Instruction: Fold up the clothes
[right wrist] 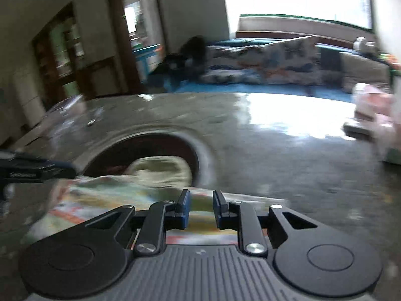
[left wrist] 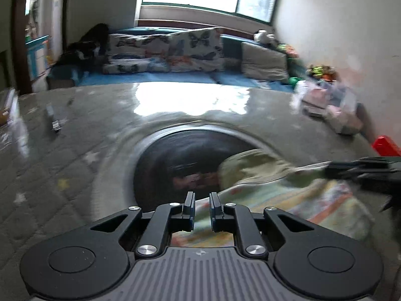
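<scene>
A pale garment with green, yellow and orange print (left wrist: 288, 200) lies bunched on the grey quilted surface (left wrist: 62, 155), partly over a dark round patch (left wrist: 180, 155). My left gripper (left wrist: 202, 210) stands at the garment's near edge, its jaws narrow with printed cloth pinched between the pads. My right gripper (right wrist: 201, 210) sits the same way on the garment (right wrist: 112, 195), cloth filling its narrow gap. In the left wrist view the right gripper (left wrist: 333, 169) shows at the right, with a cloth edge drawn taut to its tip. The left gripper (right wrist: 67, 171) shows at the left of the right wrist view.
A stack of pale folded items (left wrist: 333, 105) sits at the far right of the surface, beside a red object (left wrist: 386, 145). A small dark object (left wrist: 54, 120) lies at the left. Butterfly-print cushions (left wrist: 175, 50) and a window lie beyond.
</scene>
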Available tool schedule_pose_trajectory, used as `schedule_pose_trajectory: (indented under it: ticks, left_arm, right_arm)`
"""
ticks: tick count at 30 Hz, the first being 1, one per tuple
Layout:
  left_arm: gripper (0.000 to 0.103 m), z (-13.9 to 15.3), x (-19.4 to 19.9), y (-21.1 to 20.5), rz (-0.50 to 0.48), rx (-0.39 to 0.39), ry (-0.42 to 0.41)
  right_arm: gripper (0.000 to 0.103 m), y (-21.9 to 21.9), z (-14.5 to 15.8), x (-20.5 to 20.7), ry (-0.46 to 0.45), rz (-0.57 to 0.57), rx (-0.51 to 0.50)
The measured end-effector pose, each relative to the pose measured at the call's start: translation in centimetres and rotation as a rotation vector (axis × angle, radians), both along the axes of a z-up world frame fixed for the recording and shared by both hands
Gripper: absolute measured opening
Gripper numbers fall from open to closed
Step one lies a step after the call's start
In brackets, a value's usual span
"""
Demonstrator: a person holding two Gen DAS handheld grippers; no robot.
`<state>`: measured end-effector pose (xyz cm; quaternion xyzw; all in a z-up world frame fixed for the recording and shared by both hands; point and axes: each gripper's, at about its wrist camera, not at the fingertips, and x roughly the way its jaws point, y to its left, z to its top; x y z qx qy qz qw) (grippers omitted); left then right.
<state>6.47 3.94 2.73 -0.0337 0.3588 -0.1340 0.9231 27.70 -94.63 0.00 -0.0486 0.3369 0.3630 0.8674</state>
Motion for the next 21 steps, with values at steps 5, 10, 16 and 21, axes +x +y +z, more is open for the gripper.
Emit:
schedule_pose_trajectory:
  ticks: [5, 10, 16, 21]
  left_arm:
    - [0.015, -0.7, 1.4, -2.7, -0.055, -0.043, 0.045]
    - [0.015, -2.2, 3.0, -4.0, -0.071, -0.063, 0.088]
    - [0.015, -2.7, 3.9, -4.2, -0.062, -0.056, 0.101]
    - [0.02, -1.7, 3.2, -4.5, -0.07, -0.067, 0.076]
  right_arm:
    - [0.02, 3.7, -0.9, -0.2, 0.017, 0.07, -0.024]
    - [0.02, 5.1, -2.3, 1.0, 0.046, 0.063, -0.037]
    - [0.02, 5.4, -2.7, 1.5, 0.045, 0.063, -0.037]
    - [0.022, 4.7, -1.1, -0.2, 0.01, 0.116, -0.036]
